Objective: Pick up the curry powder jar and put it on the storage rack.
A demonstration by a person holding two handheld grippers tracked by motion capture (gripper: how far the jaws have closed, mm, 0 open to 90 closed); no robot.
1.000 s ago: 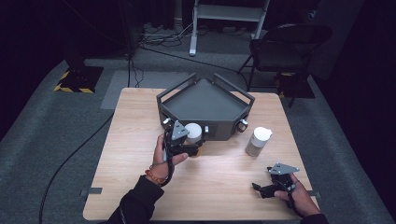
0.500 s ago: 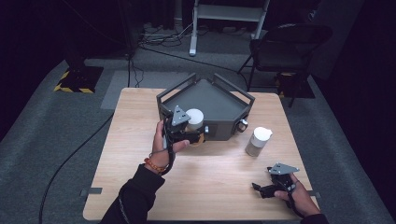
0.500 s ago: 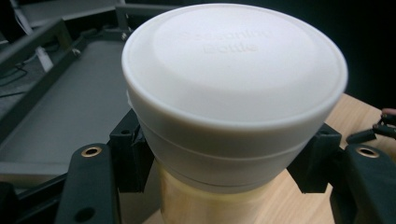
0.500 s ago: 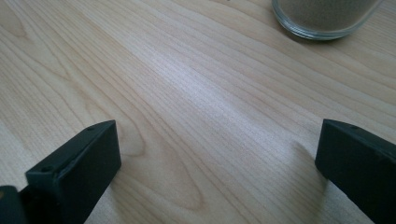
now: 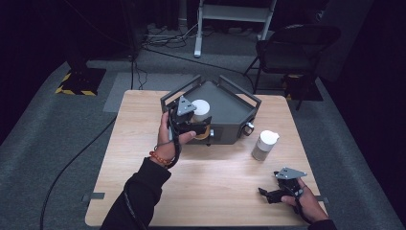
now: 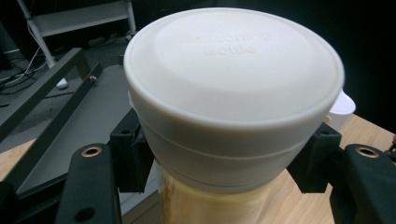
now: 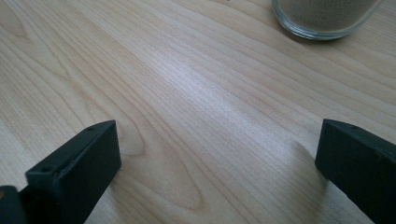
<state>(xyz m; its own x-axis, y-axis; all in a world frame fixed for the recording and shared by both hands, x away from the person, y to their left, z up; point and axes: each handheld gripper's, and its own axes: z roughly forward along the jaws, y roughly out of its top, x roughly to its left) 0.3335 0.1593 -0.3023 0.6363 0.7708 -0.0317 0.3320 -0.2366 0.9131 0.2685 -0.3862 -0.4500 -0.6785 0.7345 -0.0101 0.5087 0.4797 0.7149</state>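
Seen from above, a wooden table (image 5: 143, 191) fills the centre of the frame, with a dark grey tray (image 5: 230, 103) with raised rails at its upper middle. The left gripper (image 5: 191, 125), just left of centre, is clamped on a white-capped seasoning bottle (image 5: 201, 109). A second ago the bottle was lower in the frame, over the bare wood in front of the tray; it now sits higher, at the tray's near left corner, its cap level with the rail. In the left gripper view the white cap (image 6: 233, 70) takes up most of the picture, with the jaws pressing the bottle's neck from both sides and the tray floor at upper left. That suggests the bottle is being carried into the tray and is close to being set down.

The right gripper (image 5: 280, 191) rests at the lower right of the table, unmoved, its jaws wide apart over bare wood. A second bottle (image 5: 265, 145) stands right of the tray, on the table.
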